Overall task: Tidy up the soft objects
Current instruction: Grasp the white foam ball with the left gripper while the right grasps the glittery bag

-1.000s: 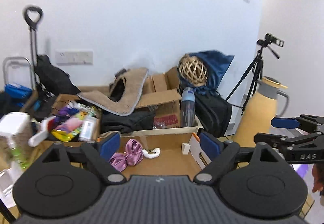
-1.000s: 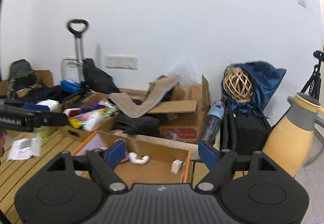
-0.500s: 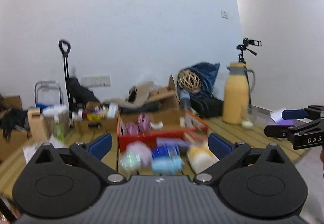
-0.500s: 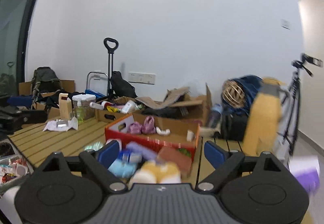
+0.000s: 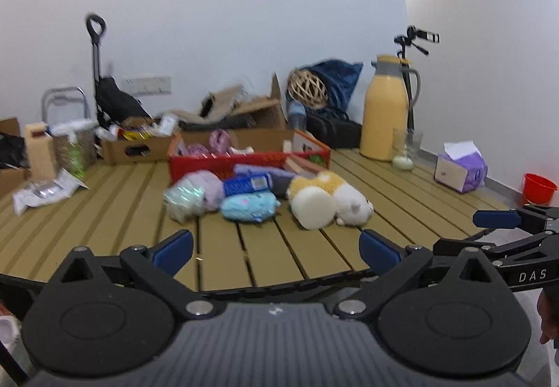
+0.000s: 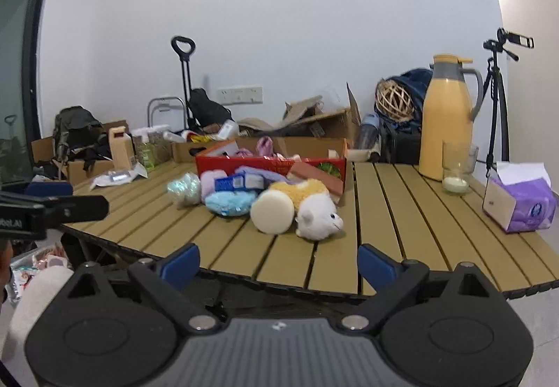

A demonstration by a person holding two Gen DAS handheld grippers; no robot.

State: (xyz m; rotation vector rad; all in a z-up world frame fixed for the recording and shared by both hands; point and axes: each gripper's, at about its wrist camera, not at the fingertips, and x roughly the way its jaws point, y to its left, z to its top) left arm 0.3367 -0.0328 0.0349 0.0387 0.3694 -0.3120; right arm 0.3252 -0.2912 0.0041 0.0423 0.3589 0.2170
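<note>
both tools hang short of the table [image 5: 314, 247], left tool [image 5: 276, 249] wide and empty, right tool [image 6: 278, 259] opening, empty too. risk: the toys [image 5: 328, 200] sit bunched against the box [image 5: 244, 161], so a grab could snag two.

Soft toys heaped on a slatted table, several partly hidden or blurred.

The plush dog [image 6: 307, 208] covers the 3 o'clock end of the blue toy [image 6: 227, 203]. The red box [image 5: 244, 165] hides its contents behind its front wall. The glittery bundle [image 5: 185, 196] is too blurred to identify. At 3 o'clock, the picture's edge cuts off the right gripper [image 5: 503, 229].
</note>
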